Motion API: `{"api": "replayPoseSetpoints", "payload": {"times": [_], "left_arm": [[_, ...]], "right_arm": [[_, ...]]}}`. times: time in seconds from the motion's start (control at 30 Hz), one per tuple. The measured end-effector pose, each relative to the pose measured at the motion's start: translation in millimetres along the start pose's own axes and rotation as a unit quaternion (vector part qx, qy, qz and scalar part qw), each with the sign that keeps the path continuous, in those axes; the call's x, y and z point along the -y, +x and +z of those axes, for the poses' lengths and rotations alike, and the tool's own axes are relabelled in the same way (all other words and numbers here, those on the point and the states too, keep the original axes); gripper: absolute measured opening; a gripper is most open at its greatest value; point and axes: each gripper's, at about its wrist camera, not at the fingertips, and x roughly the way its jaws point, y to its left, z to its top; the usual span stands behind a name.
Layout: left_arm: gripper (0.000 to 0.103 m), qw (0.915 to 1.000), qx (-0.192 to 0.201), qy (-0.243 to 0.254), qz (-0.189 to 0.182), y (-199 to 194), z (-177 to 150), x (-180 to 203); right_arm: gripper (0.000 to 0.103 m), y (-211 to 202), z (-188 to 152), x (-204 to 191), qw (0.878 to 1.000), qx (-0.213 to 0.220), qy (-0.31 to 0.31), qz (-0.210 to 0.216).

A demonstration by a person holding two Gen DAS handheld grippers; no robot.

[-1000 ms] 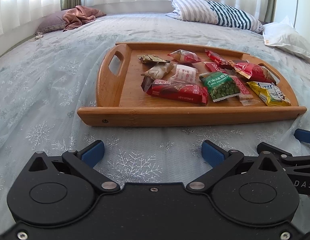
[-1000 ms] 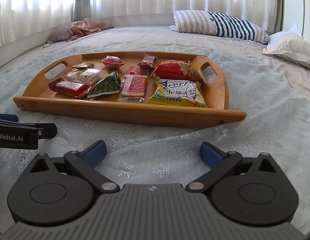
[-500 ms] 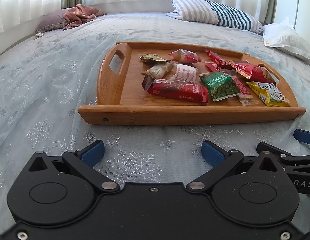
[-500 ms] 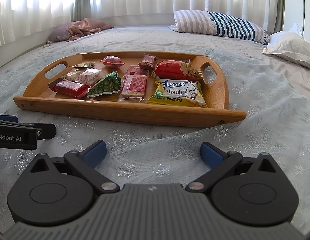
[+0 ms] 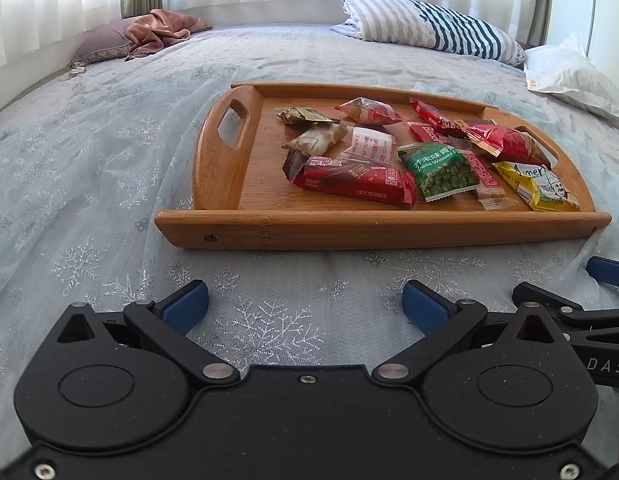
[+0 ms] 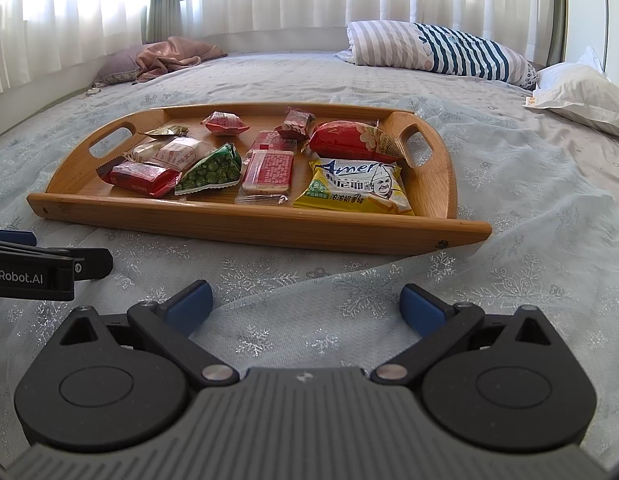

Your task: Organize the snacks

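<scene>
A wooden tray (image 5: 373, 230) with two handles lies on the bed and holds several snack packets; it also shows in the right wrist view (image 6: 245, 220). Among them are a long red bar (image 5: 349, 178), a green pea packet (image 5: 441, 170) and a yellow packet (image 6: 355, 188). My left gripper (image 5: 305, 304) is open and empty, low over the bedspread in front of the tray's near edge. My right gripper (image 6: 303, 302) is open and empty, just right of the left one and also short of the tray.
The bed is covered by a pale blue snowflake bedspread (image 5: 89, 152). A striped pillow (image 6: 441, 50) and a white pillow (image 6: 581, 92) lie at the back right. A pink cloth on a mauve pillow (image 6: 169, 56) lies at the back left, under curtains.
Both grippers have stayed nearly still; the left view has drifted very slightly. Both stay open and empty.
</scene>
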Motion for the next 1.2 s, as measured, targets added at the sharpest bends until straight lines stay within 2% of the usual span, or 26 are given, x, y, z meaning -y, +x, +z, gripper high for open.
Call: {"api": "replayPoseSetpoints", "payload": {"times": [1.2], "left_arm": [[0.103, 1.0, -0.003, 0.003, -0.001, 0.6, 0.0, -0.1]], "right_arm": [[0.103, 0.1, 0.0, 0.0, 1.0, 0.0, 0.0, 0.0]]}}
